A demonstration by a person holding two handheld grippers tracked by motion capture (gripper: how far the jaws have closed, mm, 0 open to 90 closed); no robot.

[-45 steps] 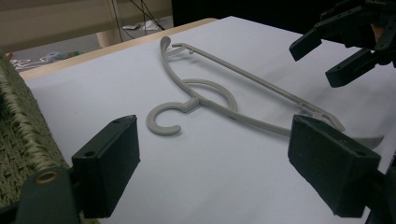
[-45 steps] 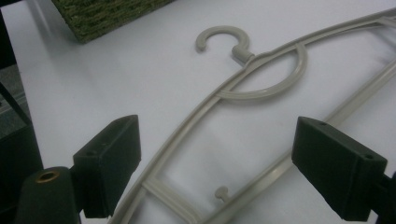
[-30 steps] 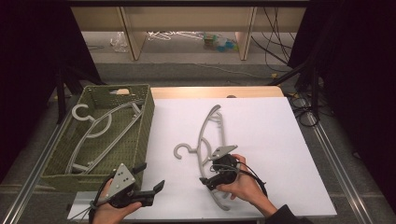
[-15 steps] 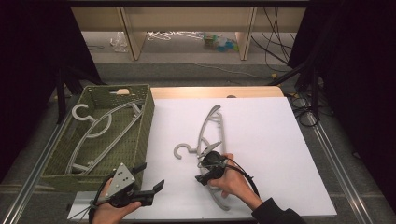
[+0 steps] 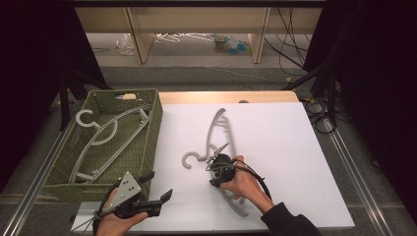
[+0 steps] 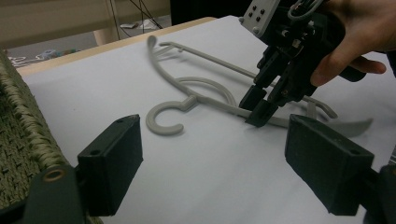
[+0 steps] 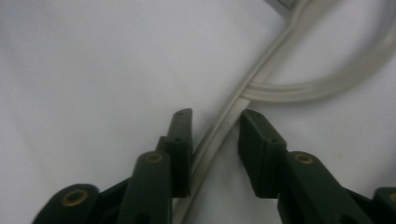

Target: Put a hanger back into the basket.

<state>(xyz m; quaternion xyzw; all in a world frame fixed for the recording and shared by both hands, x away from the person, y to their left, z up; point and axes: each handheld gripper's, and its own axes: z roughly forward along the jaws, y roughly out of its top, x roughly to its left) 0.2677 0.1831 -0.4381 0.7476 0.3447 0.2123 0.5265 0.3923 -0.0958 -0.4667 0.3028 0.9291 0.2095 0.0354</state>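
Observation:
A grey plastic hanger (image 5: 216, 128) lies flat on the white table top, its hook (image 5: 189, 160) pointing left. My right gripper (image 5: 214, 166) is down on it just behind the hook's neck. In the right gripper view the jaws (image 7: 215, 122) stand astride the hanger's thin arm (image 7: 275, 51); they have just been closing, and a narrow gap still shows beside the right pad. The left gripper view shows the same hanger (image 6: 187, 100) and the right gripper (image 6: 257, 111) on it. My left gripper (image 5: 160, 186) rests open at the near left, with nothing between its pads (image 6: 116, 163).
A green woven basket (image 5: 153, 129) stands at the table's left and holds two grey hangers (image 5: 105, 132). My left gripper is just off its near right corner. Behind the table are shelves with cables on the floor.
My right gripper has slid a little left along the hanger toward the hook, and its jaws have narrowed around the hanger's arm. The left gripper has stayed put.

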